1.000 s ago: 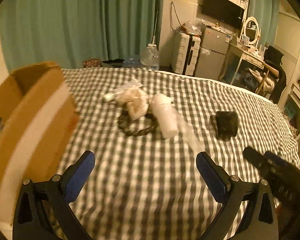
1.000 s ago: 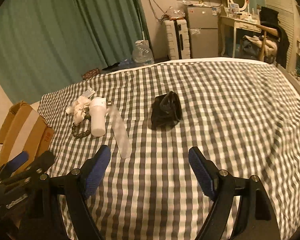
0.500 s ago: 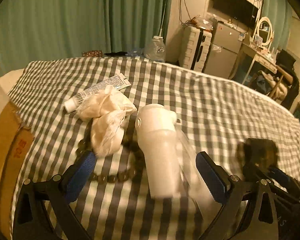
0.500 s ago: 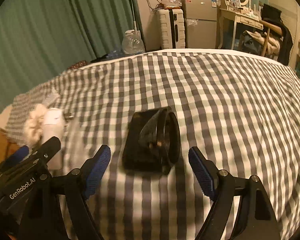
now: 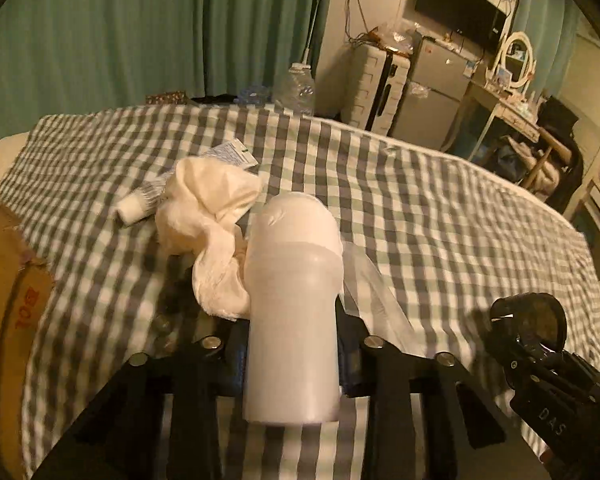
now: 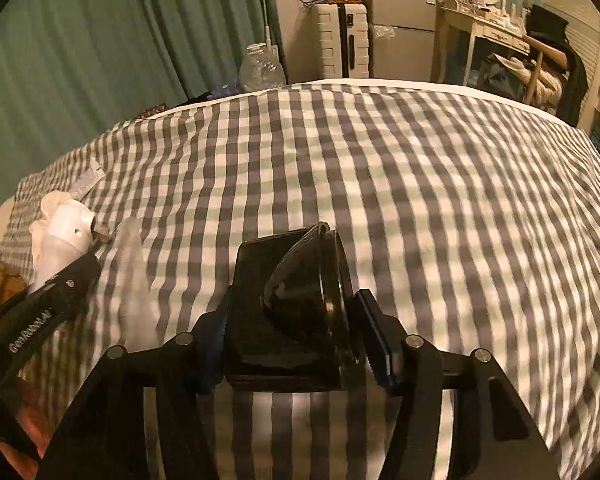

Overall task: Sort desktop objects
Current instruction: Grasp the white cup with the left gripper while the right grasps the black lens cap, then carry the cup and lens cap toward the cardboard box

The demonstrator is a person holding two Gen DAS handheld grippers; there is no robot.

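Note:
My left gripper (image 5: 292,344) is shut on a white plastic bottle (image 5: 294,300) that lies on the checked cloth (image 5: 440,220). A crumpled white cloth (image 5: 208,220), a small tube (image 5: 140,204) and dark beads (image 5: 166,320) lie just left of the bottle. A clear plastic sleeve (image 5: 376,300) lies to its right. My right gripper (image 6: 290,328) is shut on a black case with a round lid (image 6: 296,308). That case and gripper also show in the left wrist view (image 5: 528,320). The left gripper with the bottle (image 6: 66,236) shows in the right wrist view.
A cardboard box (image 5: 8,300) stands at the left edge of the checked surface. Behind the surface are green curtains (image 5: 140,32), a water jug (image 5: 296,84), a white suitcase (image 5: 372,80), a small fridge (image 5: 432,88) and a dressing table (image 5: 512,108).
Both grippers moved forward and down and closed. The left one took hold of the white bottle, the right one took hold of the black case.

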